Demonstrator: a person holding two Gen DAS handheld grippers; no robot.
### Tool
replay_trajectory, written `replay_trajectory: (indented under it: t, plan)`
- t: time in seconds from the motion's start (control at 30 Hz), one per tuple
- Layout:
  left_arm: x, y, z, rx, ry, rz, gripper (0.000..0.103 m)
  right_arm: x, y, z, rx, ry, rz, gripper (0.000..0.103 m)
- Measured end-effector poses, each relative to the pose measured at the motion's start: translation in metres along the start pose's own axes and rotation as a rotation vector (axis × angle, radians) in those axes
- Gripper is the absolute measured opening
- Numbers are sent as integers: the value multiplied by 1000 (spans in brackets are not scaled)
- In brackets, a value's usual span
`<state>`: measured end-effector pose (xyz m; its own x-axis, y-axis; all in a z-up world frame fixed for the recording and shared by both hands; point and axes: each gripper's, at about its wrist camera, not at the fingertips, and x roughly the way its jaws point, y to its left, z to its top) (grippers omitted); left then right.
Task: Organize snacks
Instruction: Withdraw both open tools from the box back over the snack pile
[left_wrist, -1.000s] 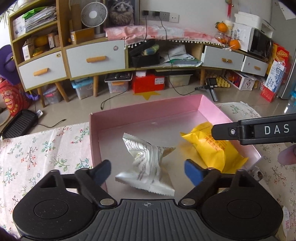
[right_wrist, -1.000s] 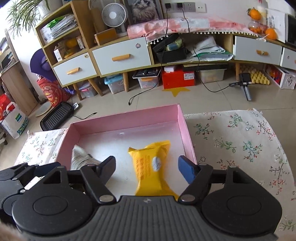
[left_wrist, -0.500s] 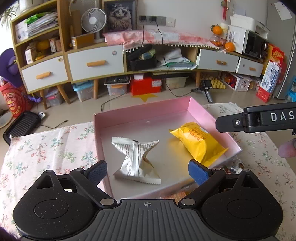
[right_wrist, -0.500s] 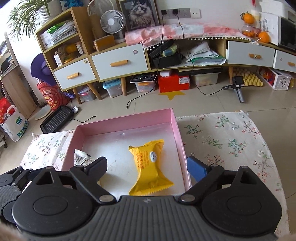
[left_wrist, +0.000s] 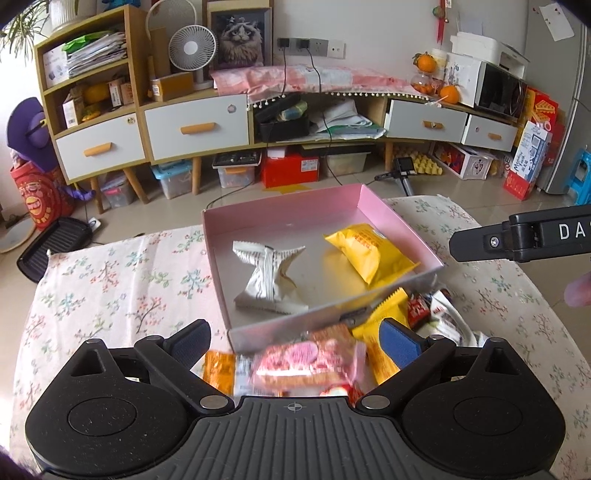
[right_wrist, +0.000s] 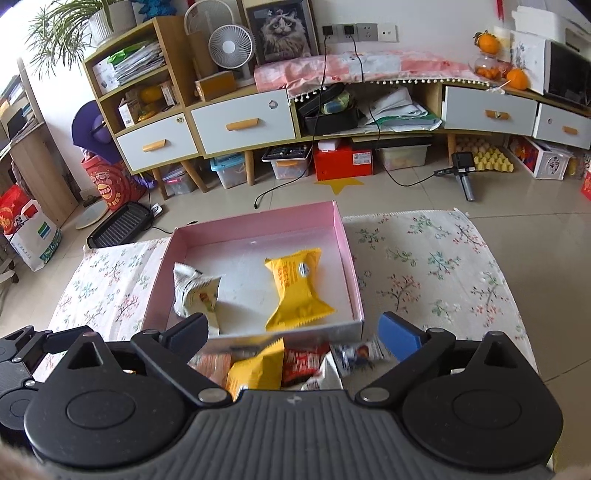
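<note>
Left claw (left_wrist: 294, 341): my view looks down along both fingers, claw pitched down at slant, jaws opening, near widest, nothing pressed between pads. Right claw (right_wrist: 291, 330): same downward slant, jaws opening wide, pads clear of any grip. From left view, black side of right claw juts in at right edge, fingertip of person's hand (left_wrist: 578, 291) just below it. From right view, black body of left claw sits at lower left edge, close beside mine
</note>
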<state>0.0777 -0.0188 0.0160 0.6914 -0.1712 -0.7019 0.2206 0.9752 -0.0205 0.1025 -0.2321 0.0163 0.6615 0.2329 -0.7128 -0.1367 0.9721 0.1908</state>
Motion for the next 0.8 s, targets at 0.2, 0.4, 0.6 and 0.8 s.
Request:
replay_trajectory:
  t: [0.2, 0.4, 0.6, 0.8]
  plan:
    - [-20, 4, -17, -23, 6, -8, 100, -14, 3, -17, -15, 2, 7, 101]
    - [-32, 10, -38, -38, 14, 6, 101, -22, 7, -33, -41, -4, 13, 103]
    - [-42, 22, -60, -54, -2, 20, 101, -23, 4, -54, -29, -17, 28, 103]
    - [-47, 37, -78, -37, -24, 28, 102, -22, -3, -76, -59, -18, 13, 103]
